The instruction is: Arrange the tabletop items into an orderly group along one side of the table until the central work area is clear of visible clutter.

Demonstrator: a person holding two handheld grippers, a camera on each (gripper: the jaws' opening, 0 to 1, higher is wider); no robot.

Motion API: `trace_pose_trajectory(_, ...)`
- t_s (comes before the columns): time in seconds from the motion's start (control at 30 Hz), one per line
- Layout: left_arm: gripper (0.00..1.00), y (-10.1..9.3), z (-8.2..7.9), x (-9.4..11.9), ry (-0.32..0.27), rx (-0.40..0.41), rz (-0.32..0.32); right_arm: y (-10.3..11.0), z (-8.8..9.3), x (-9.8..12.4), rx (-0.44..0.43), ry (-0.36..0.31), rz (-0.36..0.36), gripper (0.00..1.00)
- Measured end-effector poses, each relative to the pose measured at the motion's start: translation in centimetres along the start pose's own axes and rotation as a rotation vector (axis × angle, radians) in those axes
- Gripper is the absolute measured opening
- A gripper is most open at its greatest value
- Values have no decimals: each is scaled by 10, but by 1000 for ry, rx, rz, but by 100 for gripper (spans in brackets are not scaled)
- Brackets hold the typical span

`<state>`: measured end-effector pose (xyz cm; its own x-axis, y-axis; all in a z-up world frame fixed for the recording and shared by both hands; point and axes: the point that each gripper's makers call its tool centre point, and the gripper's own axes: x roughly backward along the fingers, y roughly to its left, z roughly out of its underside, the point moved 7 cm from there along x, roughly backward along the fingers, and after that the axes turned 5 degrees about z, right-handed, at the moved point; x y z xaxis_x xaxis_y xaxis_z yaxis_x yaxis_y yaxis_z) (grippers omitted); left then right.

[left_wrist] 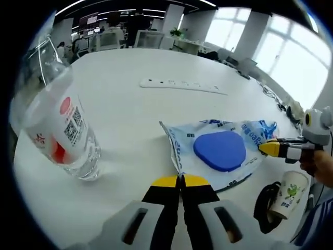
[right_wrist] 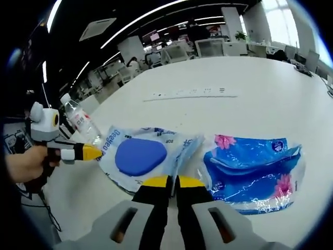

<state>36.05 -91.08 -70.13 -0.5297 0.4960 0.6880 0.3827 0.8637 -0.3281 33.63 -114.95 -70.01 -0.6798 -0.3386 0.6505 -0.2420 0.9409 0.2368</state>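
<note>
In the left gripper view, the left gripper (left_wrist: 181,180) rises from the bottom centre with its yellow-tipped jaws pressed together, nothing between them. The tips sit at the near edge of a wet-wipes pack (left_wrist: 221,151) with a blue lid, lying flat on the white table (left_wrist: 130,104) just above and right of the jaws. A clear water bottle (left_wrist: 60,130) stands tilted in the frame at the left, well apart from the pack. A paper cup (left_wrist: 287,194) stands at the lower right. A white power strip (left_wrist: 182,85) lies farther back, upper centre.

In the right gripper view, the right gripper (right_wrist: 170,181) rises from the bottom centre, jaws closed together and empty, tips at the seam where the wipes pack (right_wrist: 140,156) meets a blue tissue pack (right_wrist: 252,174) at the right. The left gripper (right_wrist: 99,152) enters from the left edge, held by a hand (right_wrist: 23,164), its yellow tip touching the wipes pack's left edge. The bottle (right_wrist: 80,122) stands behind it; the power strip (right_wrist: 192,93) lies beyond.
</note>
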Motion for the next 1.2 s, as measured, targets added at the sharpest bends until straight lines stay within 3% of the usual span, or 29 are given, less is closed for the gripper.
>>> trace_pose_trajectory(0.37,2,-3,2,2,9,-1,-12,1,-3,4,-14,-17,-30,12)
trace_pose_trajectory(0.47,5,-3,5,2,26,-35,-23,3,-1,5,-19,-19,-47,15)
trace_pose_trajectory(0.67,32,0,8,6,25,-39,-55,6,-6,11,-18,-60,-76,24)
trace_pose_trajectory(0.73,37,-1,9,9,18,-56,-56,8,-11,13,-67,-97,-113,27)
trace_pose_trajectory(0.8,43,0,10,11,10,-46,-50,8,-12,15,-59,-112,-123,31)
trace_pose_trajectory(0.93,64,1,13,13,-15,-54,-54,11,-14,19,-49,-132,-136,34)
trace_pose_trajectory(1.2,85,-3,25,22,-20,-30,-19,14,-6,33,-22,-157,-142,45)
